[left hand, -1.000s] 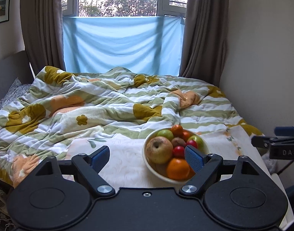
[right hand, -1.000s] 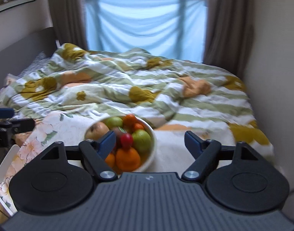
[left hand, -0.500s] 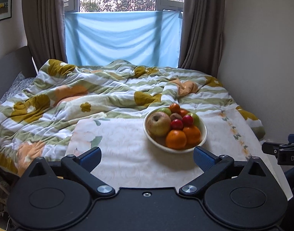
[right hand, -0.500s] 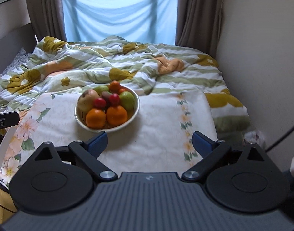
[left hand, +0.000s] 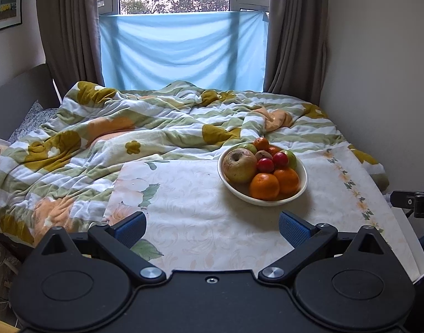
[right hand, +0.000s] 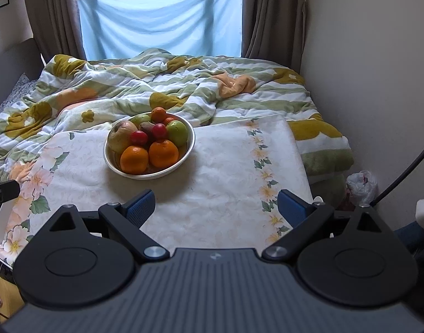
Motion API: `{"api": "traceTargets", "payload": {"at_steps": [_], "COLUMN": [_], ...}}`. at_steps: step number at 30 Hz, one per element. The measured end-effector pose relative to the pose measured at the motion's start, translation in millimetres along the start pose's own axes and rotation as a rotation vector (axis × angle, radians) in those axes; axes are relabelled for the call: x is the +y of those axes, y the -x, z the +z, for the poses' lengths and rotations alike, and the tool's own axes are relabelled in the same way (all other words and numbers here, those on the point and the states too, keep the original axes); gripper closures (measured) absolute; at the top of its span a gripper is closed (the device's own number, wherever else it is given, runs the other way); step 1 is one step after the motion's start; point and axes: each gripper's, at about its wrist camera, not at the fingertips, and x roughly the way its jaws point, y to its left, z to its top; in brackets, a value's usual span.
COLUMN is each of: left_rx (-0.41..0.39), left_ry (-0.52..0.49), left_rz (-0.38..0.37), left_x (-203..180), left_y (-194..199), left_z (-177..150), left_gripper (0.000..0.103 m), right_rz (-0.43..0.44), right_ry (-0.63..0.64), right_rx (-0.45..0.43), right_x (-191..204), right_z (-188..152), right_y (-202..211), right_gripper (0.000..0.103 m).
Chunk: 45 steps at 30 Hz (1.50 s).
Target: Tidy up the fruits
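A white bowl (left hand: pixel 303 186) (right hand: pixel 191 144) stands on a flower-patterned table (left hand: pixel 189 208) (right hand: pixel 225 166). It is heaped with fruit: two oranges (left hand: pixel 264 186) (right hand: pixel 134 159) at the front, a large brownish apple (left hand: pixel 239 165) (right hand: pixel 120 136), small red fruits (left hand: pixel 266 165) (right hand: pixel 139 138), green apples and a tangerine behind. My left gripper (left hand: pixel 210 229) is open and empty, well short of the bowl, which lies ahead to its right. My right gripper (right hand: pixel 216 208) is open and empty too, with the bowl ahead to its left.
A bed with a rumpled green, white and orange quilt (left hand: pixel 128 144) (right hand: pixel 184 88) borders the table's far side. A wall (right hand: pixel 364 83) runs close on the right, with a plastic bag (right hand: pixel 361 184) at its foot. Curtains and a blue sheet (left hand: pixel 184 50) cover the window.
Both grippers have drawn back from the bowl and their jaws have spread wider. The bowl now sits farther ahead, clear of the fingers in both views.
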Motion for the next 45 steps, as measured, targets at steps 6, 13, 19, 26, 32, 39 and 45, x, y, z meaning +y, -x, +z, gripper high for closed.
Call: {"api": "traceTargets", "payload": {"at_steps": [6,13,19,26,32,39,45], "left_rx": [-0.005,-0.008,-0.008,-0.008,-0.009,-0.007,-0.008], "left_ry": [-0.004,-0.006,-0.005,-0.003,-0.003,-0.007,-0.006], "left_rz": [0.000,-0.001,0.000,0.001,0.003,0.004,0.005], "left_x": [2.5,2.8,3.1,5.2,6.7,9.5,8.4], "left_y": [1.7,2.4,1.1,-0.3,-1.2,-1.9,-1.6], "left_z": [0.5,0.8,1.8,3.3,4.9,7.5,6.9], "left_gripper": [0.000,0.000,0.000,0.000,0.000,0.000,0.000], "right_rz": [0.000,0.001,0.000,-0.001,-0.001,0.001,0.002], "right_ry": [0.002,0.003,0.002,-0.001,-0.001,-0.002,-0.002], "right_rx": [0.000,0.000,0.000,0.004,0.004,0.006,0.006], "right_x": [0.6,5.4,4.6,9.4,9.1,10.5,10.0], "right_z": [-0.4,0.0,0.2,0.4,0.9,0.8,1.2], "right_y": [1.0,2.1,0.9,-0.5,-1.2,-1.4,-1.5], "right_gripper": [0.000,0.000,0.000,0.000,0.000,0.000,0.000]}}
